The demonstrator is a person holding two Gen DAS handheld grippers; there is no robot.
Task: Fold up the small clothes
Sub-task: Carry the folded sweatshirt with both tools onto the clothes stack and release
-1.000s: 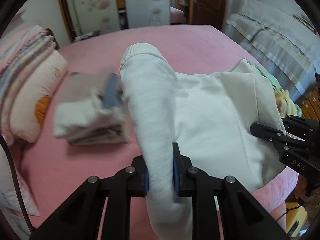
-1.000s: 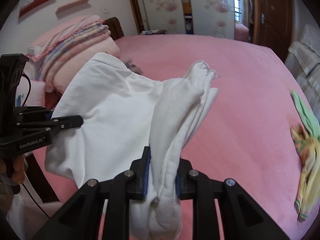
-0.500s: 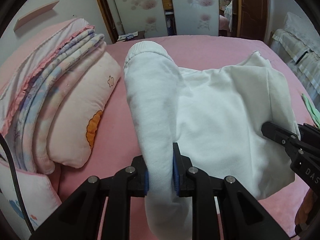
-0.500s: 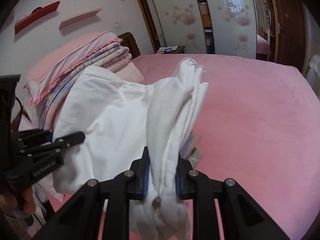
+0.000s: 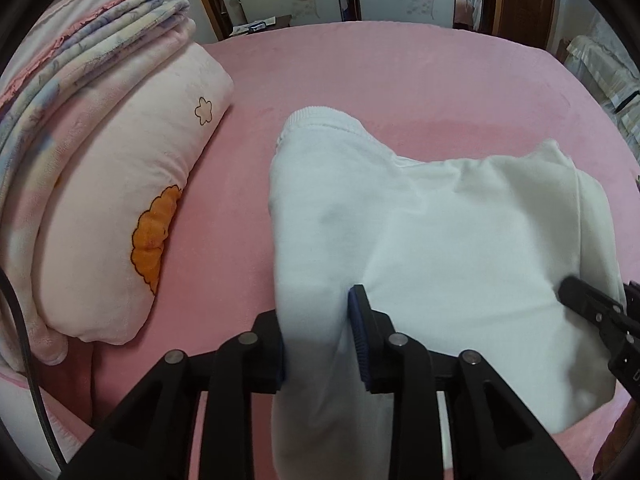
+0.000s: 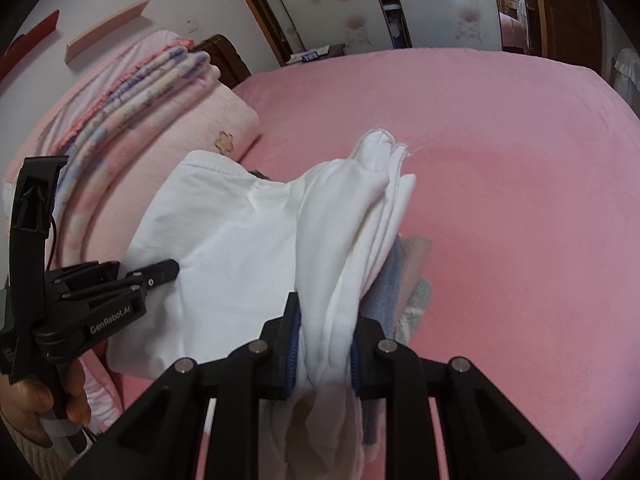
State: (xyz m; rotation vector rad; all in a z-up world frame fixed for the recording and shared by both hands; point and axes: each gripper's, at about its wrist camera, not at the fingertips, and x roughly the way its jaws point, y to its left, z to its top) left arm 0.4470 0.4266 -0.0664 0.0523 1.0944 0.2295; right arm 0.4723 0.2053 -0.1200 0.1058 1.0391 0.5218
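A folded white garment (image 5: 440, 232) hangs between my two grippers above the pink bed (image 5: 400, 72). My left gripper (image 5: 318, 332) is shut on its left edge, which ends in a ribbed cuff. My right gripper (image 6: 324, 344) is shut on the bunched layers of its right edge (image 6: 352, 220). The left gripper also shows in the right wrist view (image 6: 160, 272), the right gripper in the left wrist view (image 5: 592, 308). A stack of folded clothes (image 6: 408, 280), grey and blue, lies on the bed under the garment's right edge, mostly hidden.
A pink pillow with an orange flower (image 5: 132, 208) and folded striped blankets (image 5: 80, 48) lie at the left. The pink bed (image 6: 520, 160) stretches far and right. A wardrobe and a door stand behind the bed.
Both grippers have carried the white garment left toward the pillow and lowered it. The folded stack went out of the left wrist view and now shows under the garment in the right wrist view.
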